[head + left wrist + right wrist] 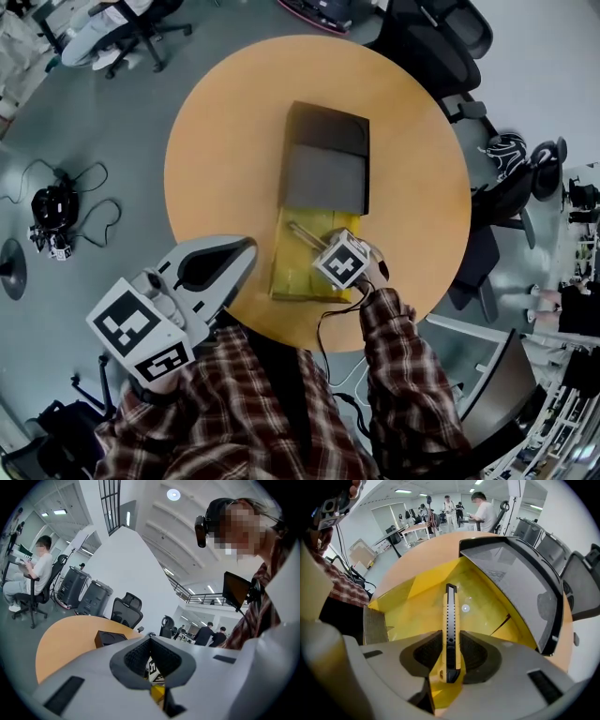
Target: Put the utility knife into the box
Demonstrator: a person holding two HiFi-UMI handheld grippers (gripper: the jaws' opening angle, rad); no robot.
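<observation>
A yellow and black utility knife [449,620] is clamped between the jaws of my right gripper [449,656], its tip pointing into the box. The box [412,606] has a yellow inside and a grey-lined black lid [511,573] lying open beyond it. In the head view my right gripper [330,248] hovers over the yellow half of the box [295,277], and the knife's front end [305,232] sticks out over it. My left gripper [246,246] is shut on nothing, over the table's near left edge. In its own view the left gripper [151,641] points over the table past the black box [110,638].
The box lies on a round wooden table [225,141]. Black office chairs [431,47] stand at the far right. A person sits at the far left [103,28]. A black device with cables [52,211] lies on the floor on the left.
</observation>
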